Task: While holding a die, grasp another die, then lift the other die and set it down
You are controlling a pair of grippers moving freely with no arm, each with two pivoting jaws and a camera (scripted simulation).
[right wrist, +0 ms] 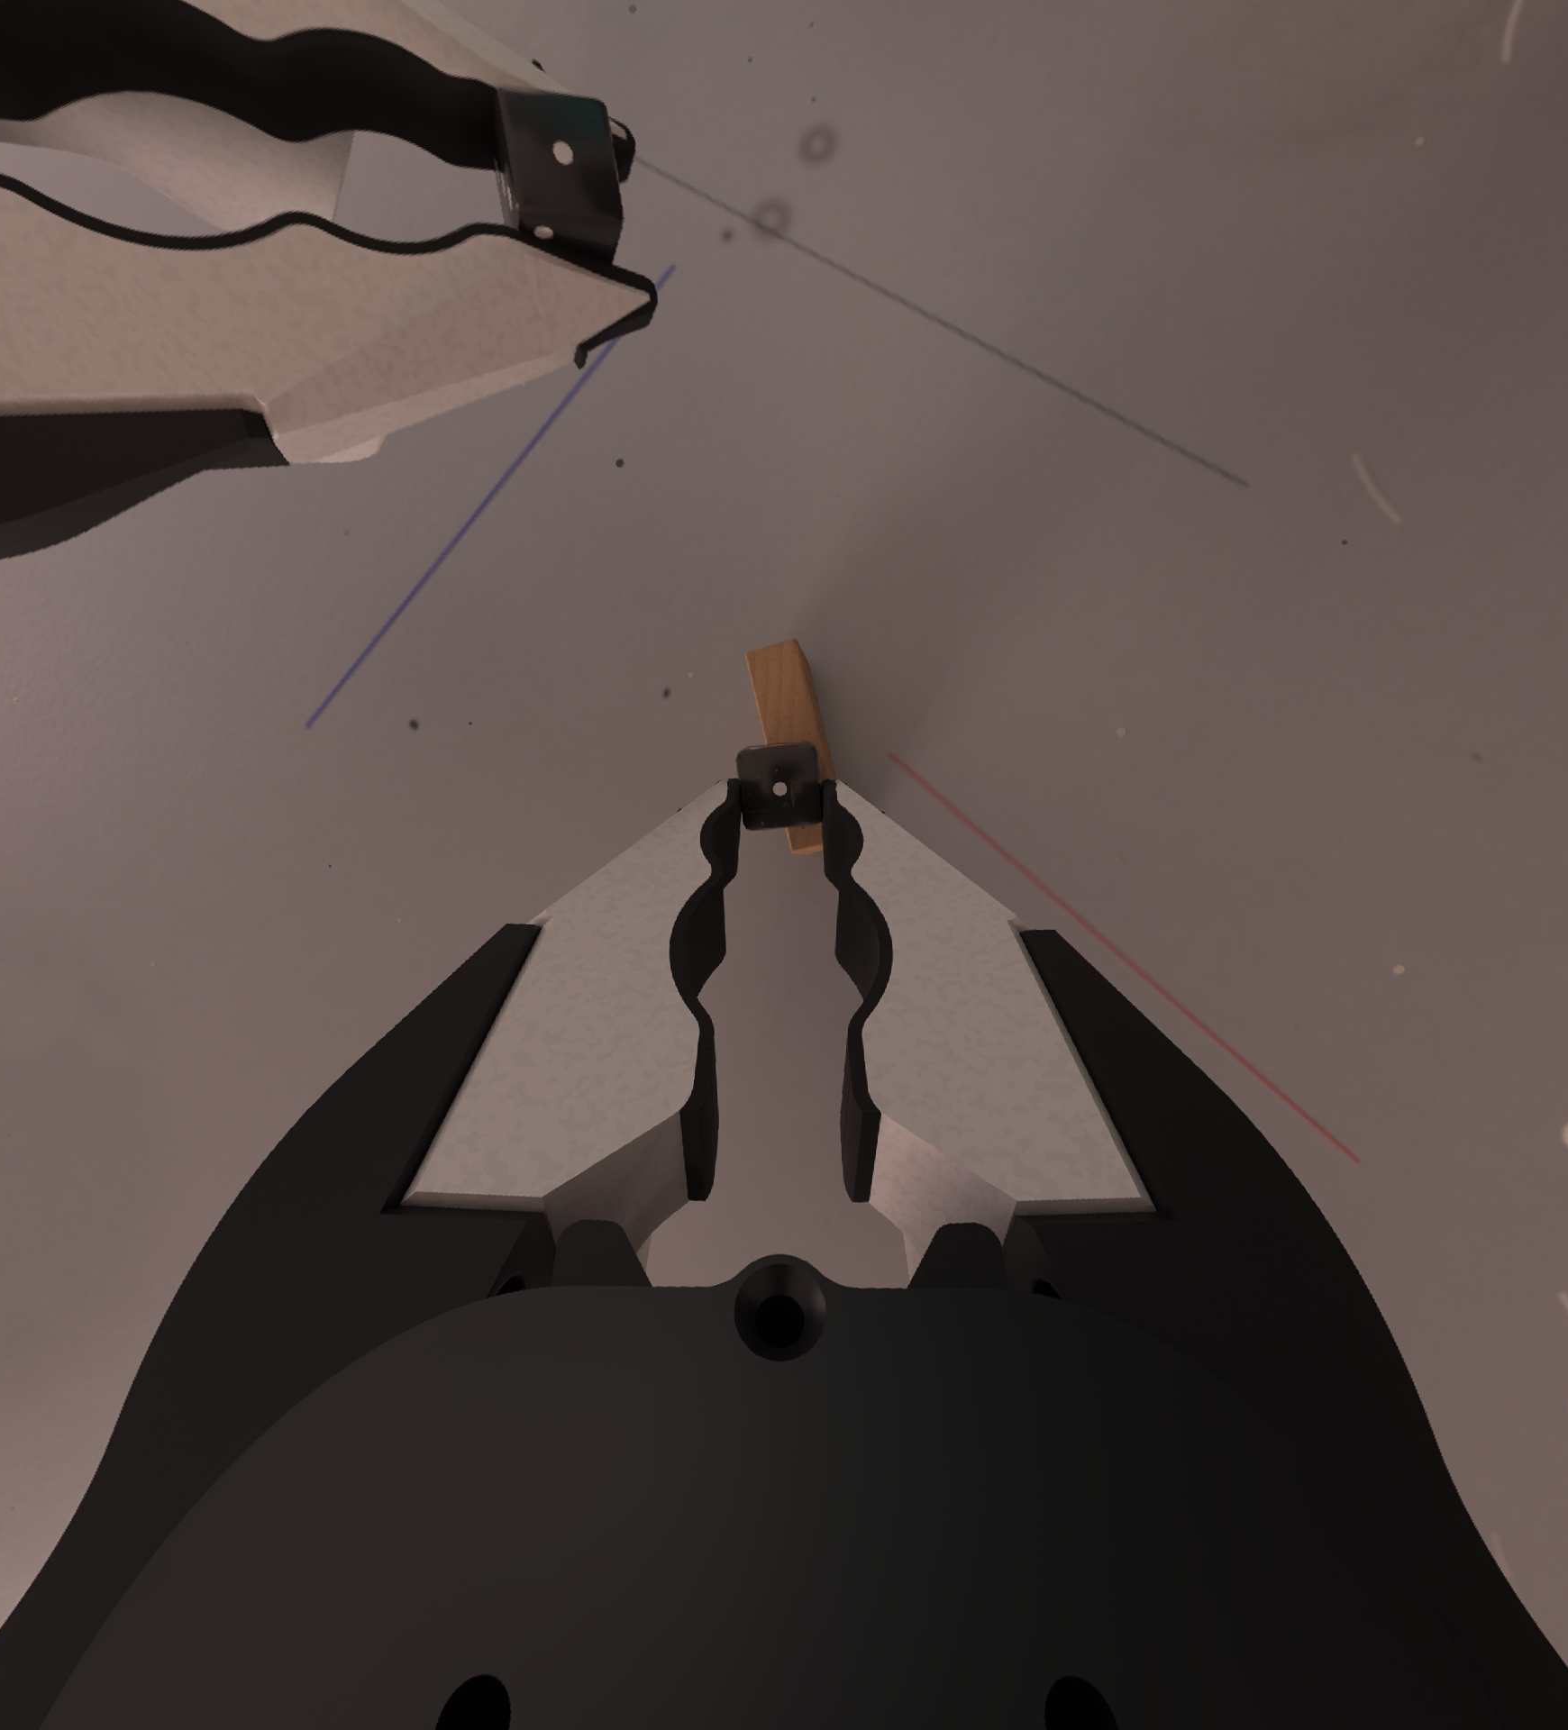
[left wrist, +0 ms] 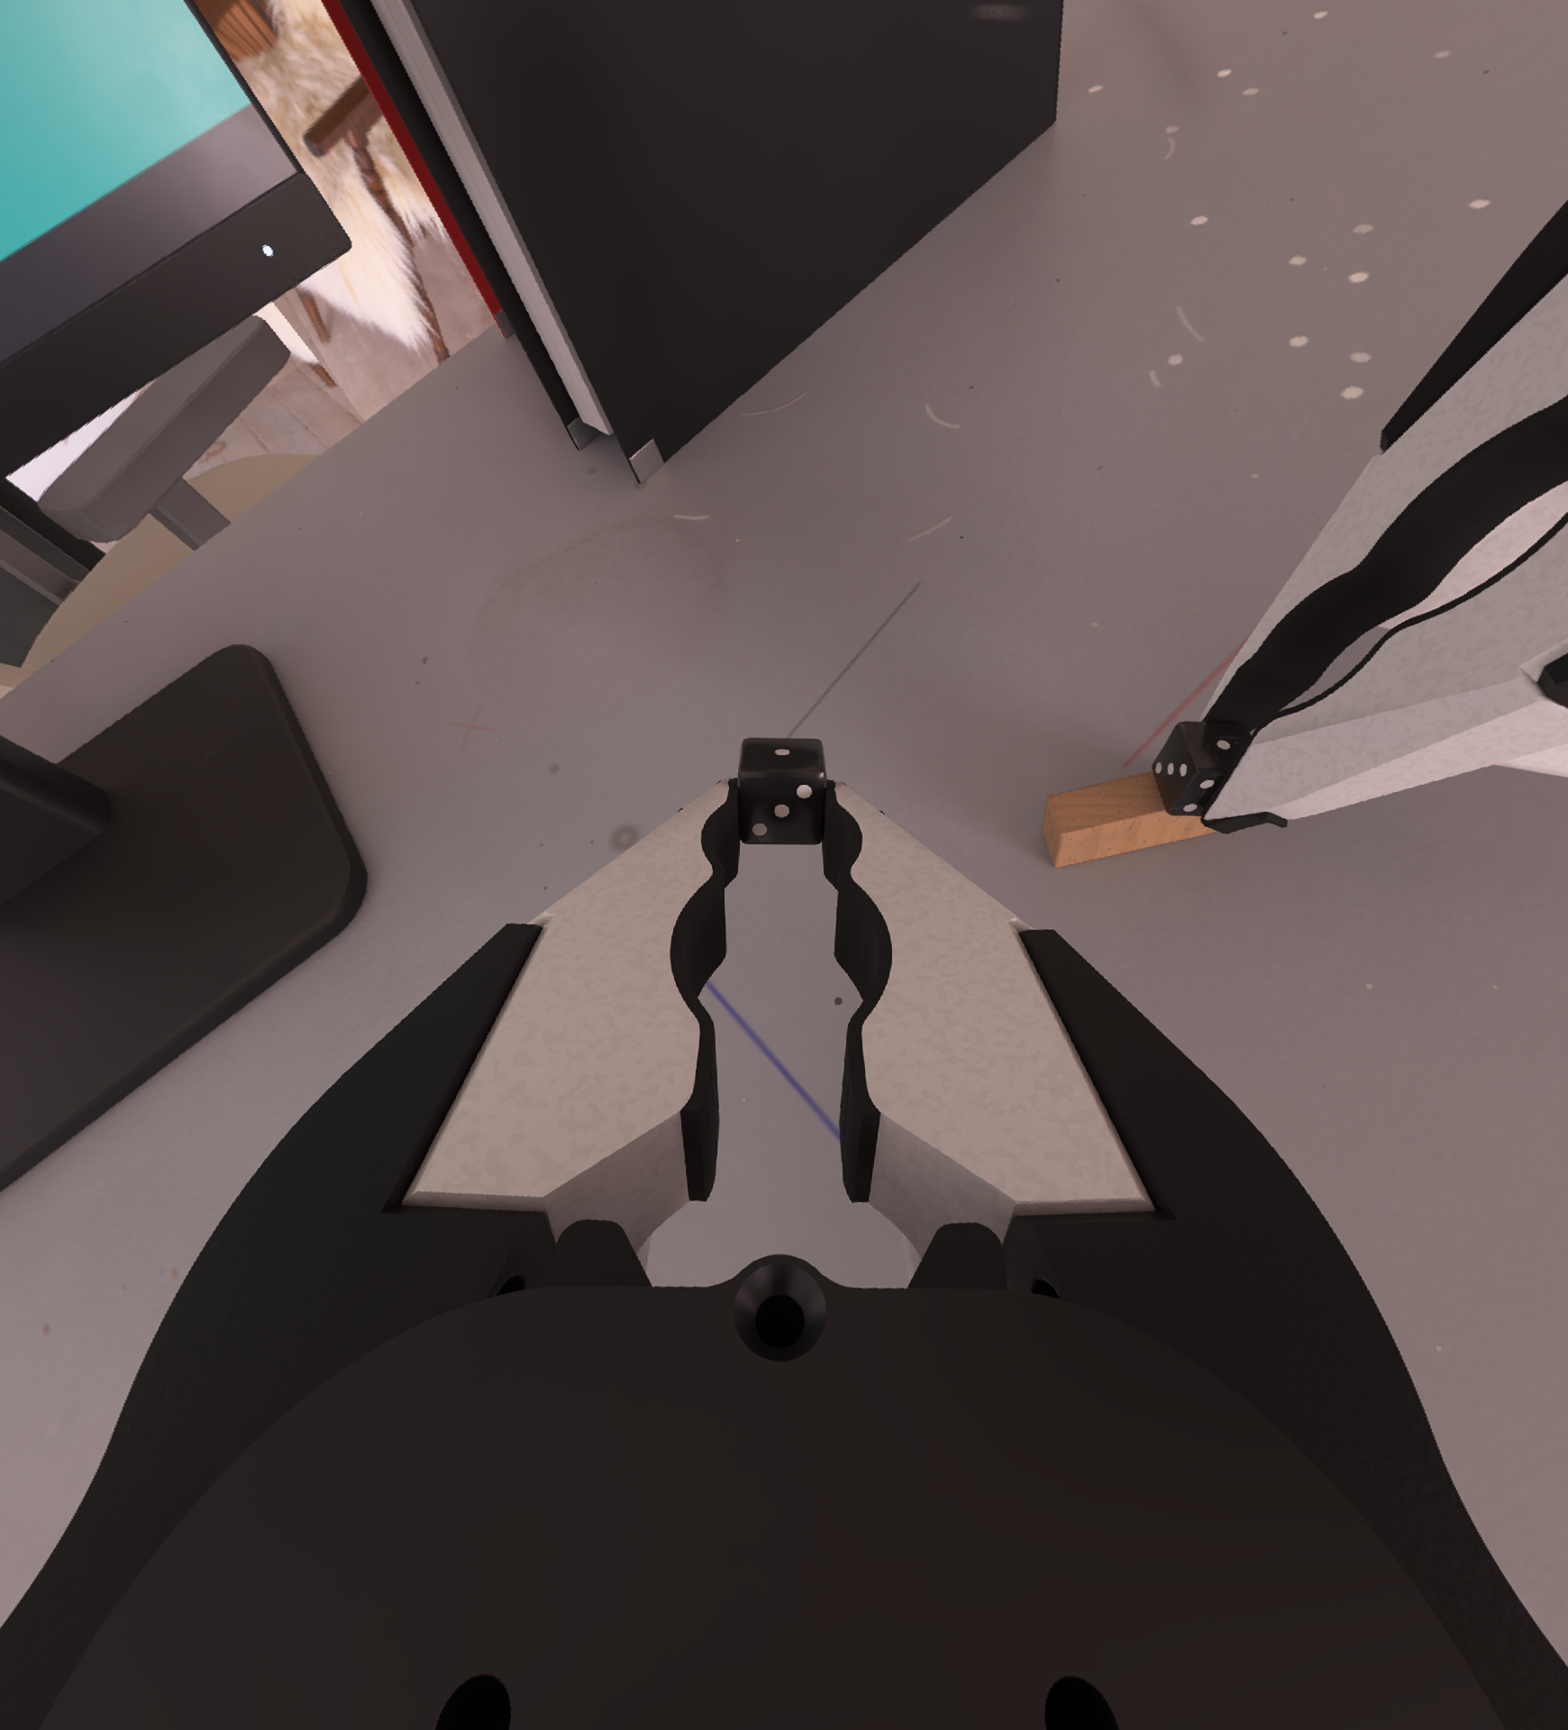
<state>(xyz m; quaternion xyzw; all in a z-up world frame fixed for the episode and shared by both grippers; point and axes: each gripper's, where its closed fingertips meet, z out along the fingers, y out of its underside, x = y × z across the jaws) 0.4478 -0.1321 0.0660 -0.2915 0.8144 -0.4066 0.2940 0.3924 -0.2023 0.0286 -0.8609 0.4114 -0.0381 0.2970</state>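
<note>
Two-gripper die handling, both wrist views. We are pinching one small black plastic die with white pips between the tips of the left gripper, whose black wavy-lined fingers are pressed against the cube's two side faces; from the left wrist view we cannot tell whether this die is touching the scuffed grey tabletop or hanging just above it. We are likewise clamping the second black white-pipped die in the tips of the right gripper, and it is sitting at or just over a small pale wooden block lying on the table. In the left wrist view the same die is appearing at the block's right end, with no gap that we can make out beneath it. We are judging the step in hand to be the lift or the setting-down of this second die; which of the two cannot be told. To do it well, we are advising a straight vertical path, steady pressure on both faces so the cube is not twisting, and a motionless left grip. A black monitor stand base and a dark upright box are standing well apart from both dice
</note>
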